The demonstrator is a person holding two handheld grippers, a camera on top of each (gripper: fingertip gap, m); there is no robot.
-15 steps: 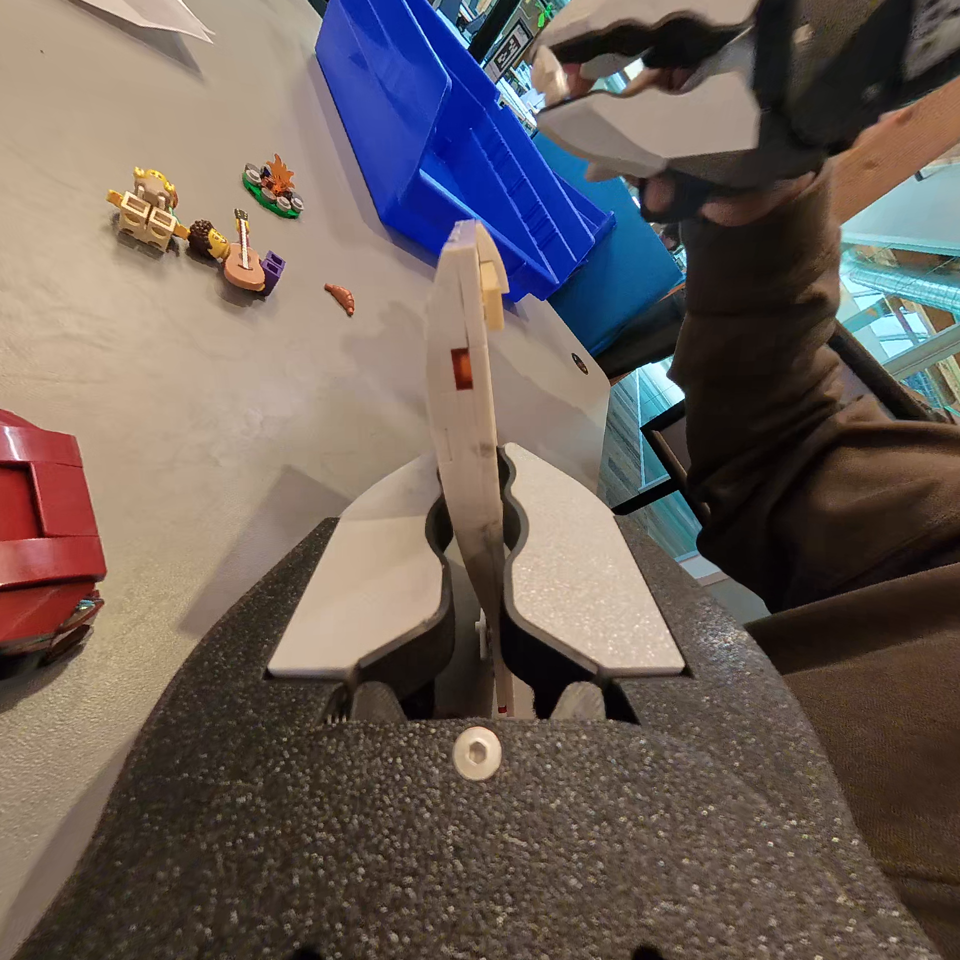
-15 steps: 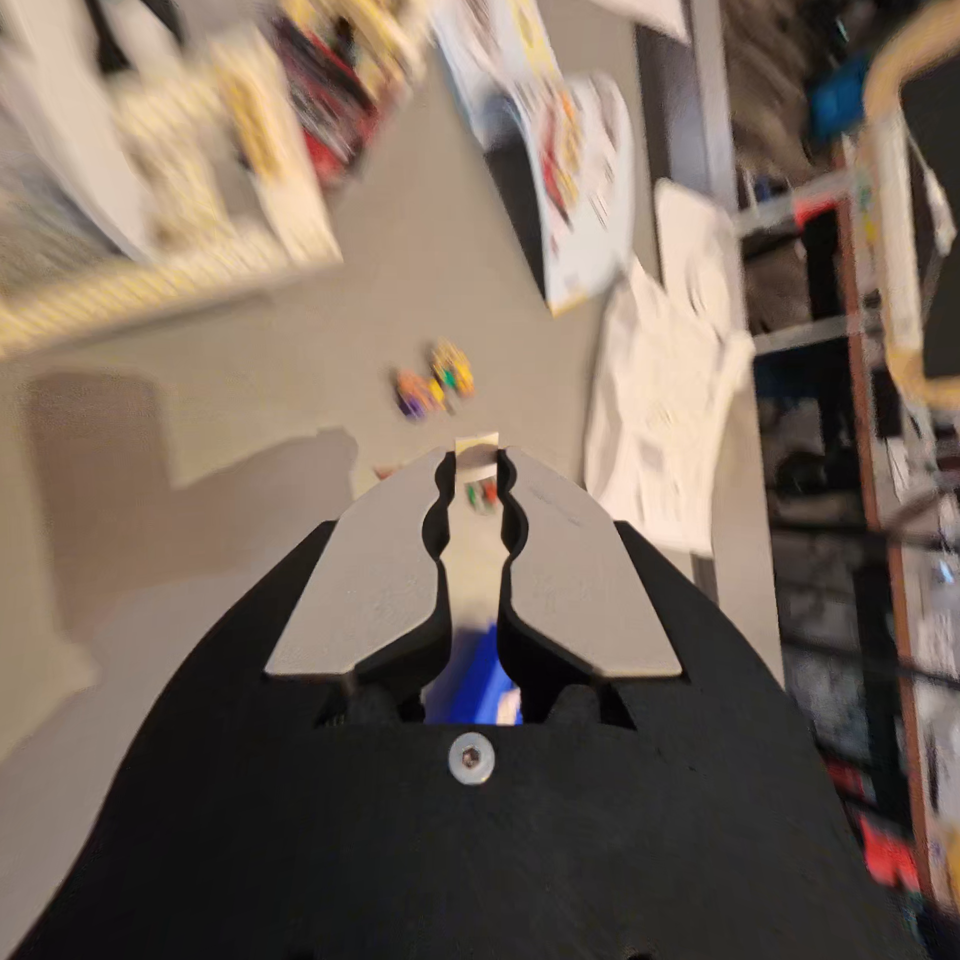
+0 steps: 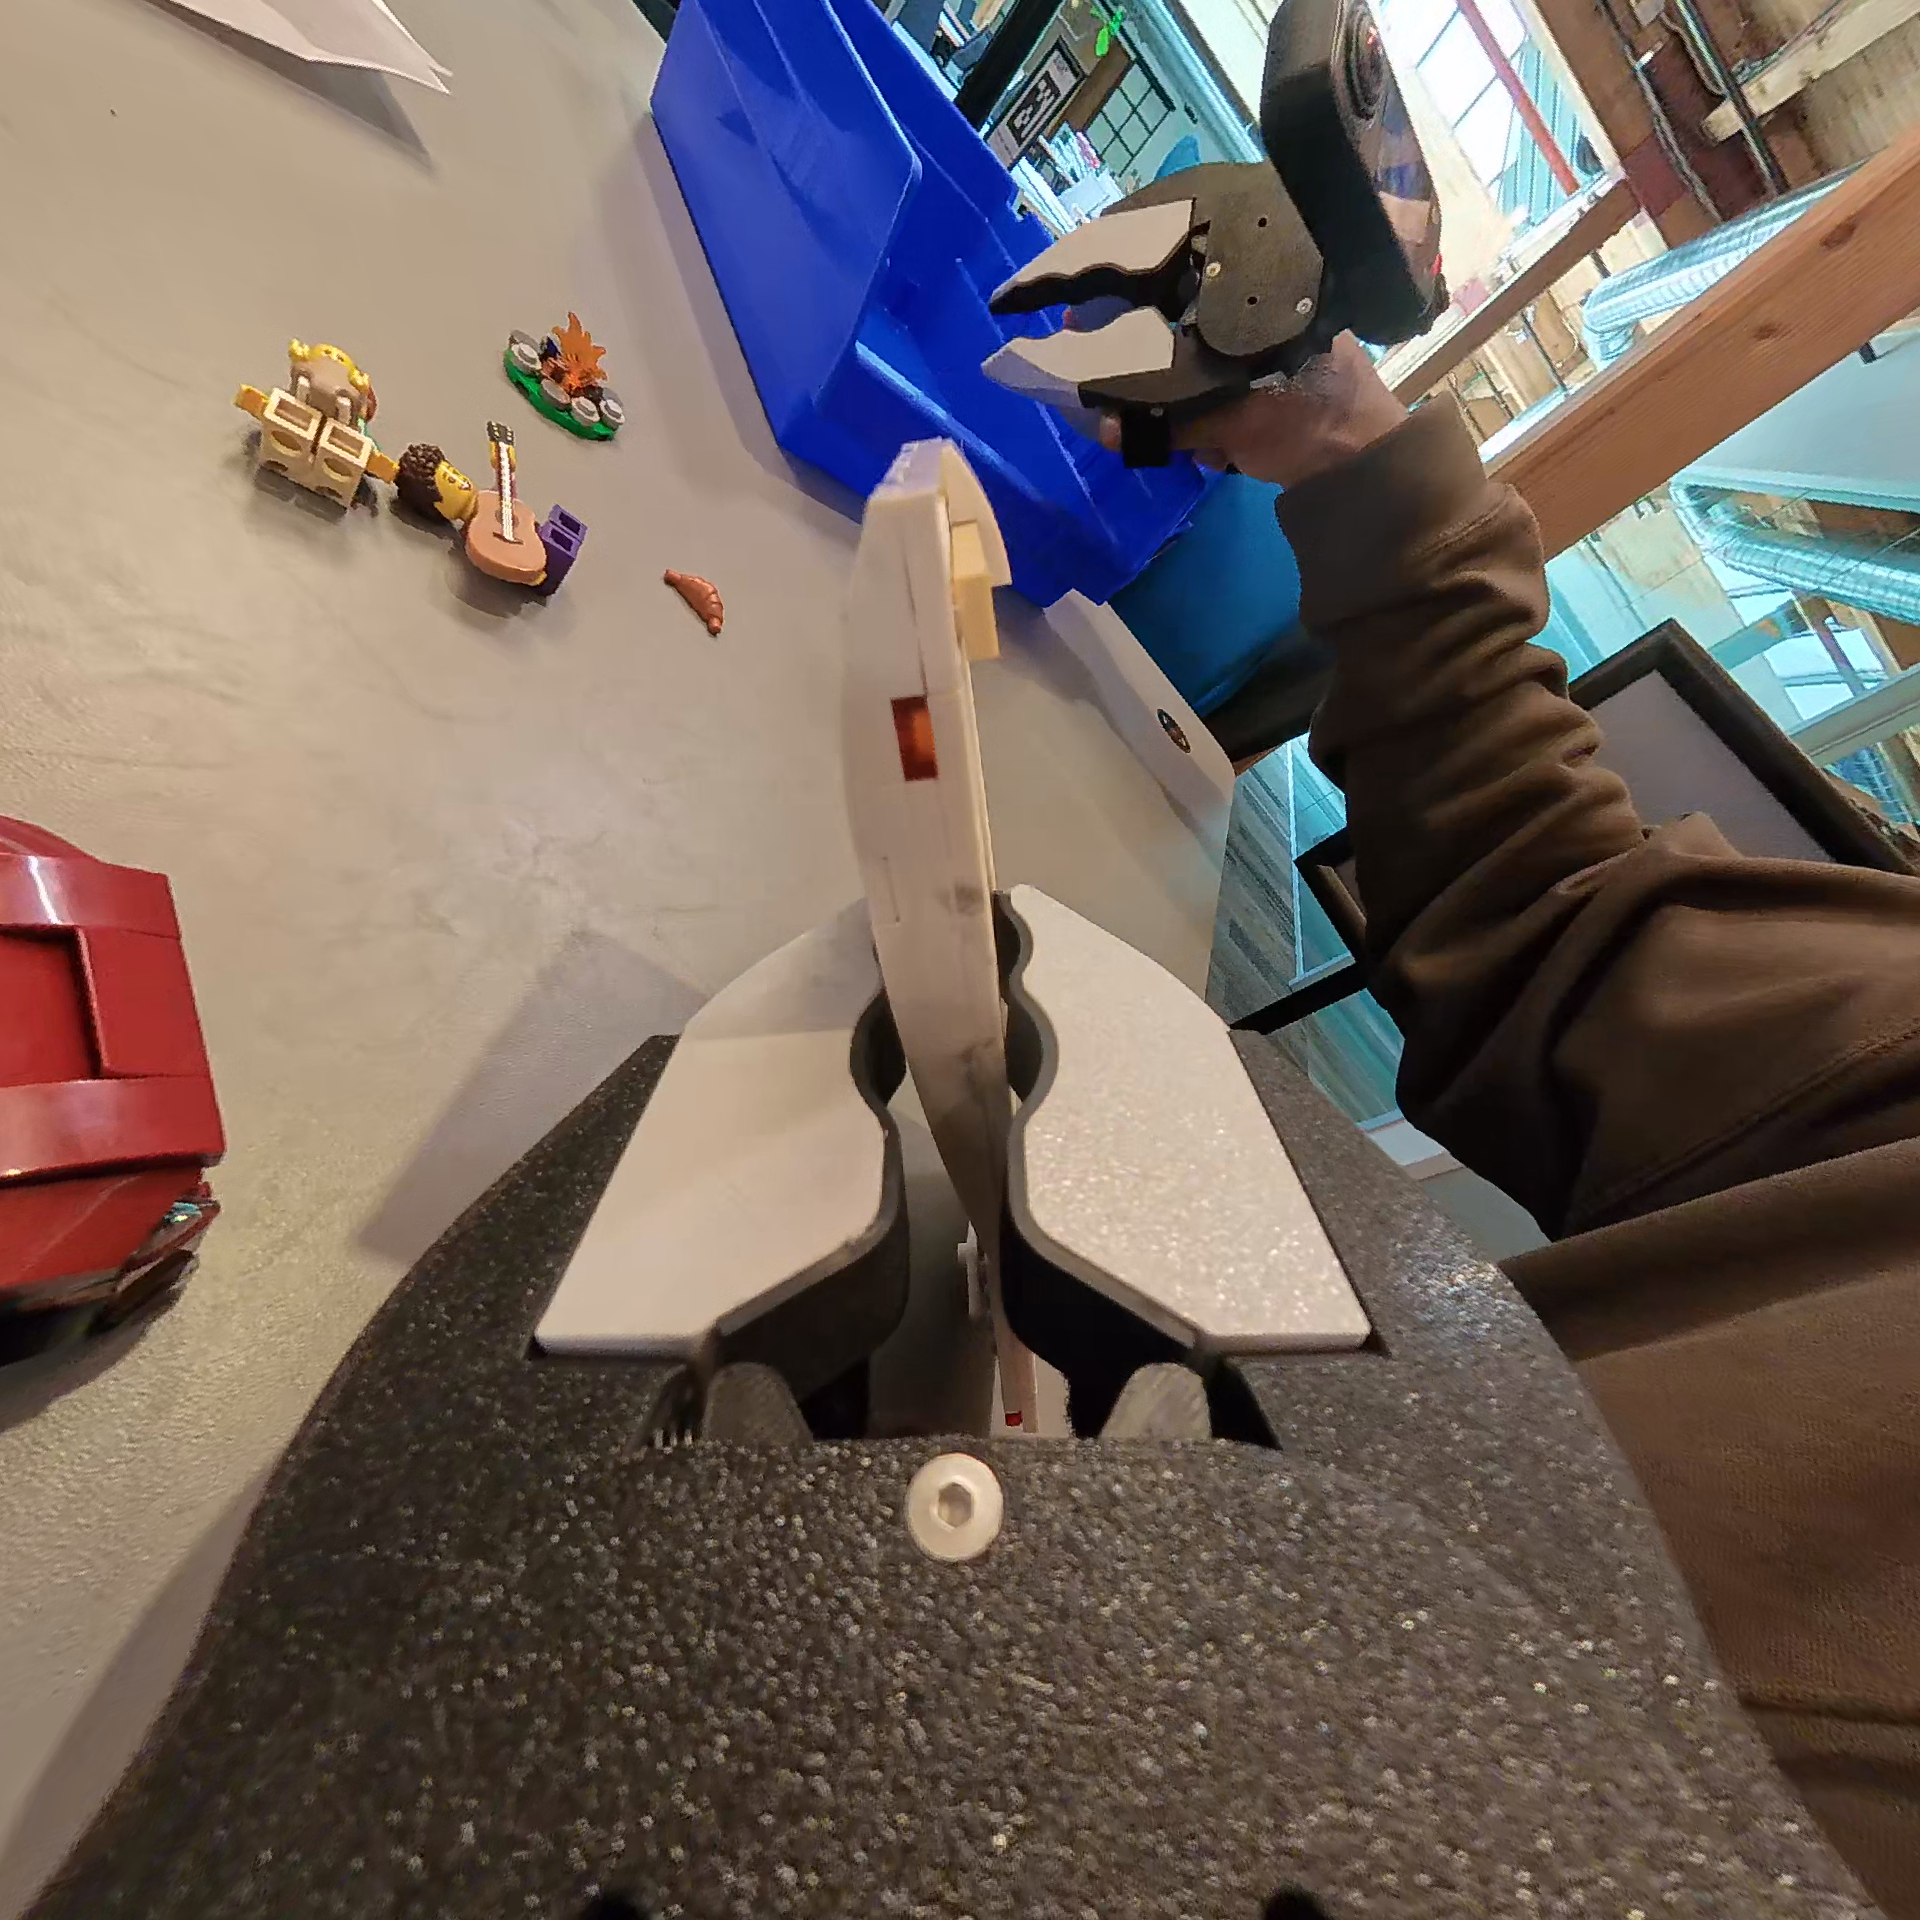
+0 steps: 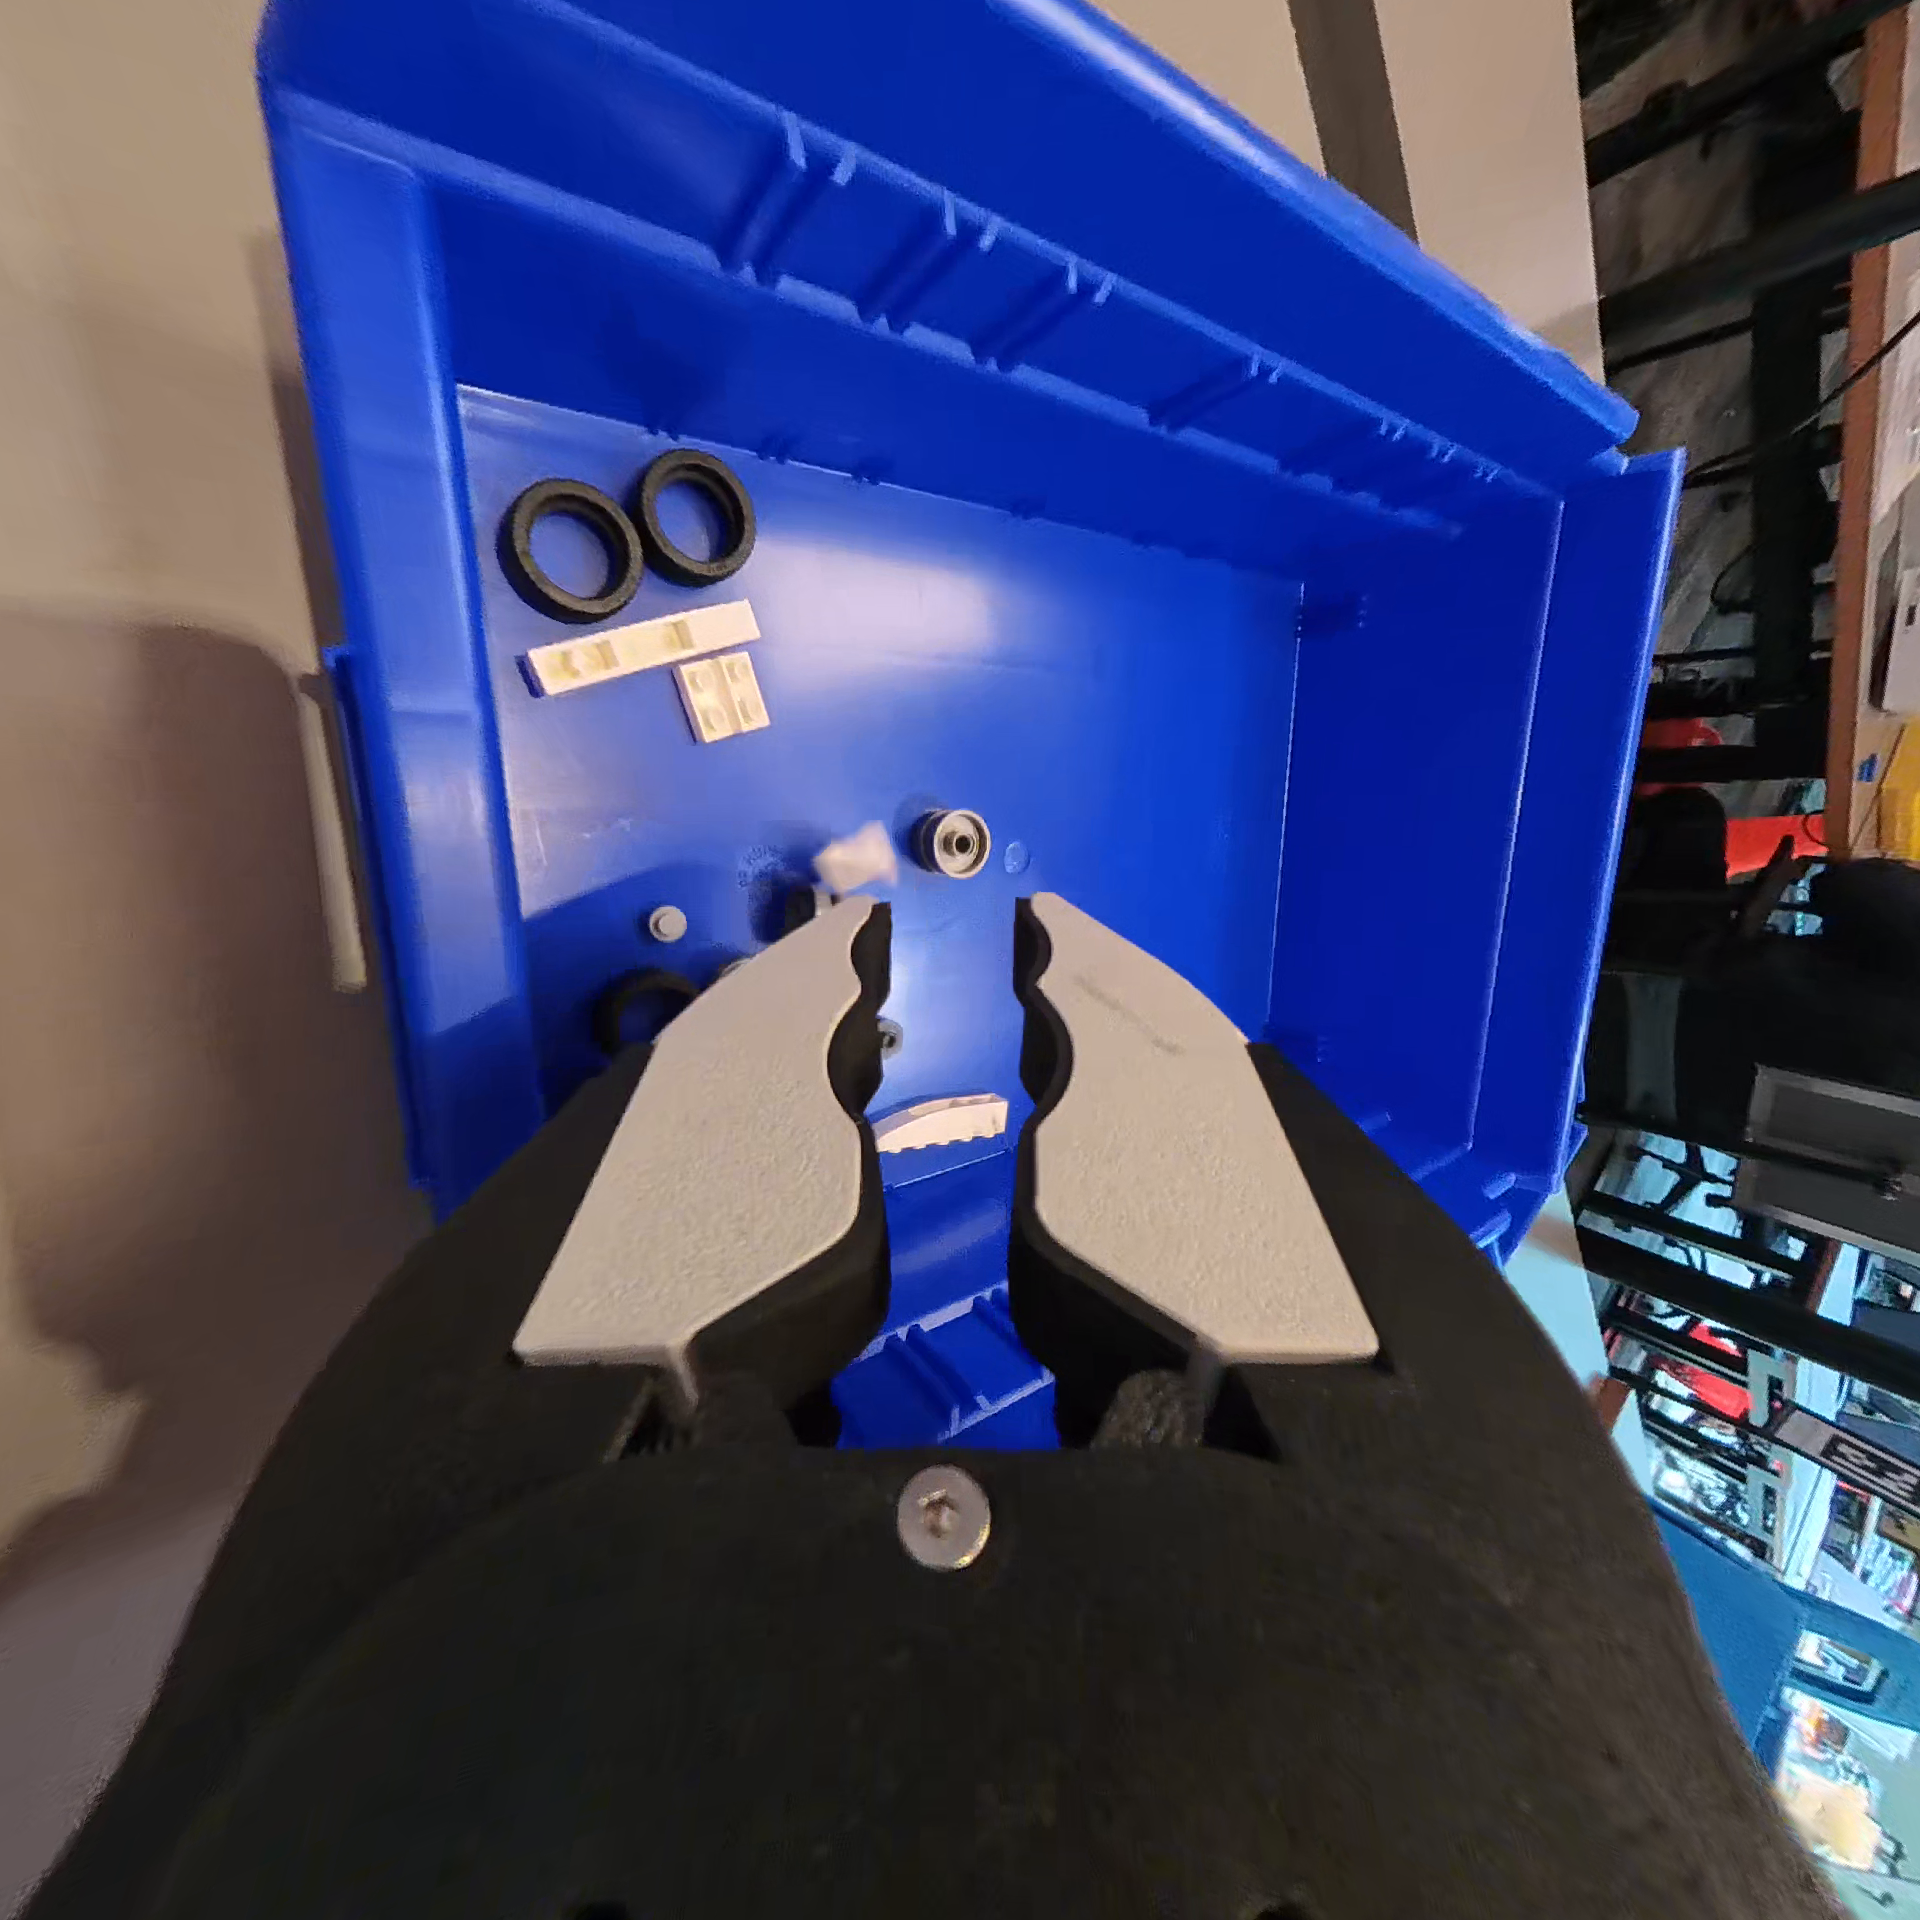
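The left gripper (image 3: 940, 997) has its fingers (image 3: 1132, 1122) closed on a white brick-built panel (image 3: 914, 727), a thin curved assembly that stands up edge-on between them, with an orange-brown square tile on its side and a cream piece near its top; both pads press against its lower part. It is held above the grey worktop (image 3: 416, 831). On the worktop to the left lie a tan brick figure (image 3: 312, 426), a toy minifigure head (image 3: 431, 483), a small toy guitar (image 3: 506, 520) beside a purple piece (image 3: 564, 535), a green campfire plate (image 3: 566, 390) and a little brown croissant piece (image 3: 696, 597). A dark red brick model (image 3: 94, 1101) sits at the left edge. The right gripper (image 4: 954, 914), held by a hand in a brown sleeve (image 3: 1507, 831), hangs over the open blue bin (image 4: 1455, 727) with its fingers (image 4: 748, 1091) parted and nothing between them. Just past its left fingertip a small white piece (image 4: 854, 860) shows blurred, and I cannot tell whether it lies on the bin floor or is in the air. Near it lies a grey wheel hub (image 4: 953, 842). Farther back in the bin are 2 black tyres (image 4: 571, 551), a long white plate (image 4: 639, 660) and a small square white plate (image 4: 722, 698); a curved white piece (image 4: 940, 1122) shows between the fingers, lying on the bin floor.
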